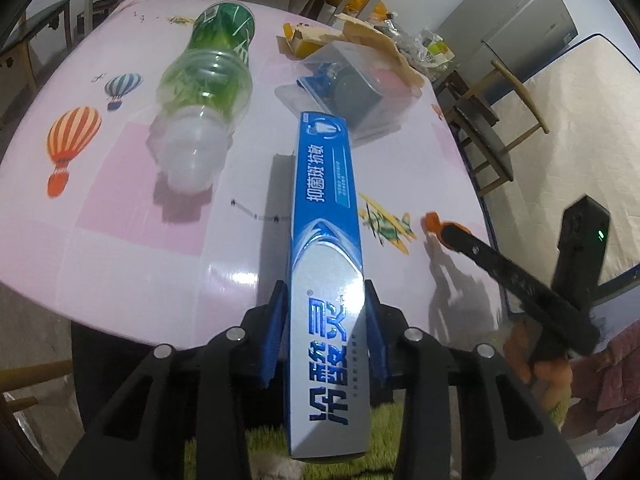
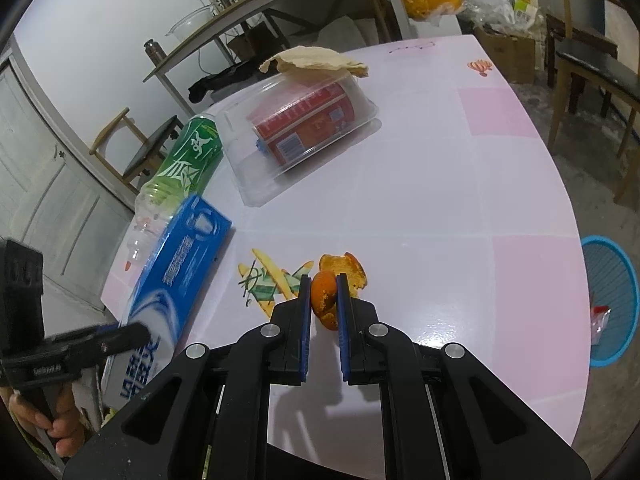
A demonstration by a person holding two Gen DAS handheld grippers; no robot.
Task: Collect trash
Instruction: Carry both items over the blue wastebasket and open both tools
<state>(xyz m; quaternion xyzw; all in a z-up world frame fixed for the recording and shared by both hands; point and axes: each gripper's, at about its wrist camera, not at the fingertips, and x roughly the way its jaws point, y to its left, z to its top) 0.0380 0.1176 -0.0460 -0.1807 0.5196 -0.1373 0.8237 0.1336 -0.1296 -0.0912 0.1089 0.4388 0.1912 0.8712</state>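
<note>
Left tool (image 1: 326,328) clamps toothpaste box (image 1: 326,216) (near end cropped).

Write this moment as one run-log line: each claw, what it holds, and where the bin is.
left claw: shut on toothpaste box | right claw: shut on orange peel | blue bin: on floor beside table

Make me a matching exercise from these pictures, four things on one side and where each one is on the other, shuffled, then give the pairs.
Things
1. toothpaste box
2. orange peel
3. green-labelled bottle
4. blue basket

Places
A. on the floor beside the table
B. between the left tool's pads
C. lying on its side on the table
D. pinched in the right tool

Pairs: 1-B, 2-D, 3-C, 4-A
</note>
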